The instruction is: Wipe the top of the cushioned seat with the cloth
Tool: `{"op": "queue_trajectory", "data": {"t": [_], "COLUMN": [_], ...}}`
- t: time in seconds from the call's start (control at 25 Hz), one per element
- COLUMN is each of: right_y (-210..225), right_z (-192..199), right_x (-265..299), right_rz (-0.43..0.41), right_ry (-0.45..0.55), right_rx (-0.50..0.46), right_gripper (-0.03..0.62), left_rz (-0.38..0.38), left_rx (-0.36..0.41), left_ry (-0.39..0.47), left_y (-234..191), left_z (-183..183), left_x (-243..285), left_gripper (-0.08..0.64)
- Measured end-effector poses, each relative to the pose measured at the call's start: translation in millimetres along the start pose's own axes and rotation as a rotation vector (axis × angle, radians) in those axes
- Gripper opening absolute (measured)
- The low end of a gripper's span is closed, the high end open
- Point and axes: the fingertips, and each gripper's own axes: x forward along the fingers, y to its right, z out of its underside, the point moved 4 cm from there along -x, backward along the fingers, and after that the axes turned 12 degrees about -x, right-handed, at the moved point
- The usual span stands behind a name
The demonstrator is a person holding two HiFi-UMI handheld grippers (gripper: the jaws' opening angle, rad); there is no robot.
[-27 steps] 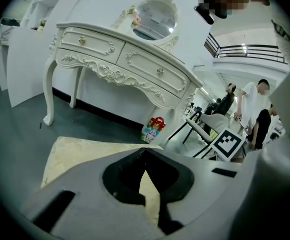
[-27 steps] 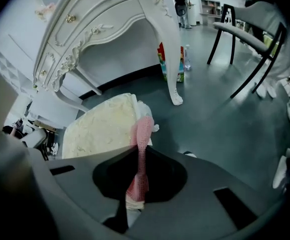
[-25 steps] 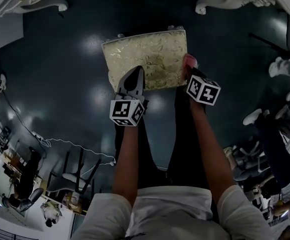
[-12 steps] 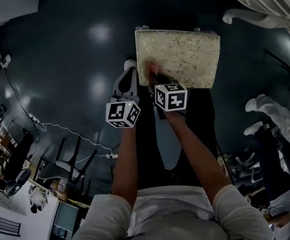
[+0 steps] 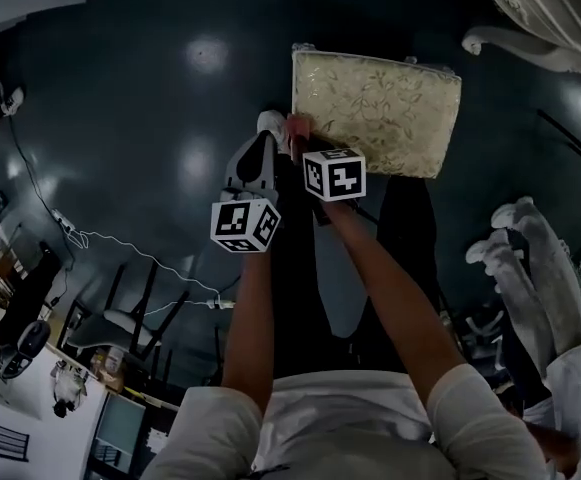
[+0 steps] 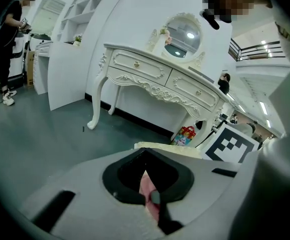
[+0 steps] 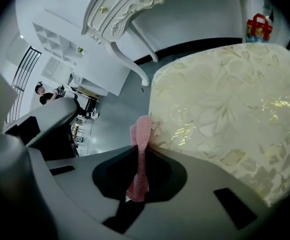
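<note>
Reads dim from the head, with round lamp glare on the glossy floor (image 5: 206, 54), turns bright and even in both gripper views, glints on the cushioned seat (image 7: 224, 99), warps and darkens toward every edge.

Count:
- cushioned seat (image 5: 375, 111) x1, just ahead of the right fingers (image 7: 159, 176)
- cloth (image 7: 141, 149) x1, pink, between the right fingers
- grippers x2: left gripper (image 6: 149, 194), right gripper (image 7: 139, 184)
- marker cubes x2, one per gripper (image 5: 244, 225) (image 5: 333, 175)
- beyond the left fingers (image 5: 254, 166): dressing table (image 6: 154, 81) x1, round mirror (image 6: 183, 34) x1, drawers (image 6: 137, 64) x2 showing, colourful bag (image 6: 183, 135) x1
- bystanders x2 in the left gripper view: one far left (image 6: 7, 44), one right of the mirror (image 6: 223, 83)
</note>
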Motion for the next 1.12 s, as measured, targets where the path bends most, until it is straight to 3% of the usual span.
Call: {"op": "queue_trajectory", "data": {"t": [0.48, 0.72, 1.12], "right_y": [100.9, 159.9, 225.1], "right_z": [34.2, 56.0, 77.0], "right_x": [-99.1, -153.3, -205.2], "right_rz": [0.113, 0.208, 0.361], "right_ry": [0.06, 0.108, 0.133], "right_rx": [0.06, 0.151, 0.193], "right_gripper": [0.026, 0.026, 0.025], "left_rz": [0.115, 0.21, 0.263], "left_rx": [0.034, 0.08, 0.101], "left_ry": [-0.067, -0.138, -0.184], "left_y": [84.7, 141.3, 201.5], "left_z": [23.7, 49.4, 81.9], "left_x": [46.3, 71.6, 97.8], "left_gripper": [0.009, 0.009, 0.009]}}
